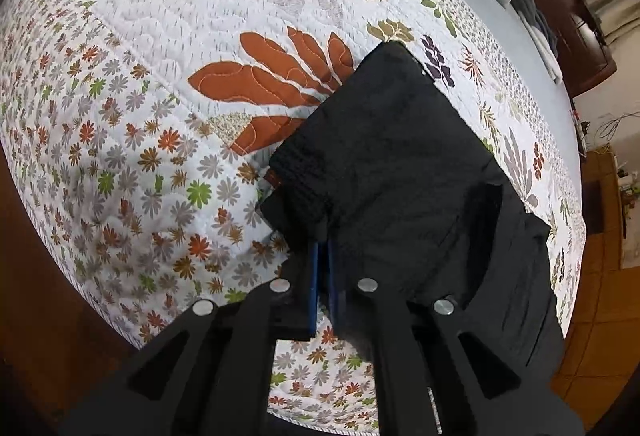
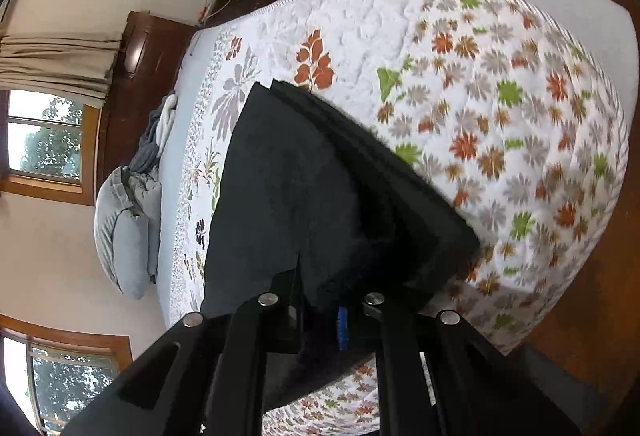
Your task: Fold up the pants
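Observation:
The black pants [image 1: 404,156] lie partly folded in layers on the floral quilt [image 1: 160,96], held up at the near edge. My left gripper [image 1: 323,244] is shut on the near left edge of the pants, its blue pads pressed together on the cloth. In the right wrist view the pants [image 2: 304,188] hang over my right gripper [image 2: 324,300], which is shut on their near edge; most of its fingers are hidden under the cloth. The quilt [image 2: 500,116] lies beneath.
Grey pillows [image 2: 124,220] and bunched bedding [image 2: 156,132] lie at the head of the bed by a dark wooden headboard [image 2: 140,68]. Wooden floor [image 1: 592,316] lies beyond the bed's edge. Windows and curtains line the wall.

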A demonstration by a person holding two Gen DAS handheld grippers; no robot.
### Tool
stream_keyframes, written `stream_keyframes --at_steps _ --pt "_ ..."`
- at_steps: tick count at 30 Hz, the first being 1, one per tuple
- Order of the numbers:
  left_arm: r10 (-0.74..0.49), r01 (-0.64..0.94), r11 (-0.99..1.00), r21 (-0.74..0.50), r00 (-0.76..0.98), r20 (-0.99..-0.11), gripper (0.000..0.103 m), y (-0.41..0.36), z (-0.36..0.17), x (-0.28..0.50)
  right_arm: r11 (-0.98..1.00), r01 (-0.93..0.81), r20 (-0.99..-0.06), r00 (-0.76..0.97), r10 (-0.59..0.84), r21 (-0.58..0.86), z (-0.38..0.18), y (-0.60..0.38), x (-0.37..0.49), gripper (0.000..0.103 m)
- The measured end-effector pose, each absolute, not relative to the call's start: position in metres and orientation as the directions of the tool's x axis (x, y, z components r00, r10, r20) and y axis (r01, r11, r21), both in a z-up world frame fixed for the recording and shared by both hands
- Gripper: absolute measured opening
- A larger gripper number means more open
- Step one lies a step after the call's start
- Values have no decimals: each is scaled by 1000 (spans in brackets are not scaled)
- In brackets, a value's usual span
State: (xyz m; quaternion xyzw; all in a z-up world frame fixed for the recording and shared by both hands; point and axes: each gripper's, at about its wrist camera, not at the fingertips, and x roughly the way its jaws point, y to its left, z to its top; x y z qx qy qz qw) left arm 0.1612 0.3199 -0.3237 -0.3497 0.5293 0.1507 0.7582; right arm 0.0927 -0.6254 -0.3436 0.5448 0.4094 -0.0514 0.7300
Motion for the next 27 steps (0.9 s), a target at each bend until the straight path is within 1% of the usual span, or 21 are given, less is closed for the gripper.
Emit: stream_keyframes --at_steps 1,2,3,4,5,6,7,10,13,14,15,16,19,20,21,22,23,24,25,26,27 --pt "-143 -596 712 -371 394 -908 3 318 -324 161 393 522 -650 660 377 757 -345 -627 93 12" --pt "-146 -593 714 -372 394 -907 4 317 -324 161 371 522 -639 662 392 768 -347 -630 93 18" --pt "-154 -591 713 -378 394 -906 6 318 -324 160 323 527 -618 677 400 786 -349 -636 88 27" --pt "-165 -587 712 -385 393 -904 9 319 -325 159 286 524 -597 704 385 802 -348 -644 79 46" --pt "-167 -584 714 -386 393 -904 14 320 -324 157 272 519 -586 719 373 810 -346 -649 74 55" --pt "-167 -582 716 -385 394 -904 16 321 -324 155 261 514 -576 733 360 817 -342 -655 68 58" --pt "-173 -580 715 -390 394 -903 19 322 -324 153 256 510 -571 738 360 821 -340 -656 64 64" --pt "-182 -591 697 -406 401 -898 28 327 -327 147 251 502 -562 741 368 827 -335 -659 59 66" --pt "-183 -606 679 -414 407 -895 30 328 -329 144 267 519 -583 712 390 812 -337 -653 62 65" --pt "-180 -608 678 -412 406 -896 30 327 -329 144 281 527 -597 698 395 802 -339 -651 61 54" --pt "-177 -609 679 -409 404 -897 30 326 -329 144 316 546 -631 673 386 776 -340 -647 63 41" --pt "-173 -609 683 -403 401 -900 30 325 -328 145 339 562 -656 655 374 754 -341 -644 65 18" --pt "-170 -592 707 -387 389 -905 30 317 -327 150 326 584 -669 649 362 743 -352 -643 60 16" --pt "-170 -586 714 -383 385 -907 30 315 -327 151 331 575 -663 657 359 749 -351 -643 58 16" --pt "-173 -581 719 -382 383 -908 30 314 -326 152 322 559 -645 671 365 764 -351 -644 55 20" --pt "-179 -575 722 -385 382 -907 31 313 -326 153 297 548 -624 688 372 782 -350 -646 50 27" --pt "-179 -573 724 -386 384 -906 33 312 -324 153 258 531 -590 717 371 807 -349 -650 41 46" --pt "-178 -569 726 -386 387 -905 36 311 -322 153 235 519 -569 746 345 822 -346 -655 30 51" --pt "-176 -564 729 -387 392 -903 46 310 -319 152 229 517 -566 761 317 825 -343 -659 19 59" --pt "-170 -563 731 -386 398 -902 58 309 -316 151 219 517 -561 775 290 828 -343 -664 8 63" --pt "-168 -560 732 -388 403 -899 62 308 -314 150 188 507 -541 792 283 841 -346 -667 -1 63"
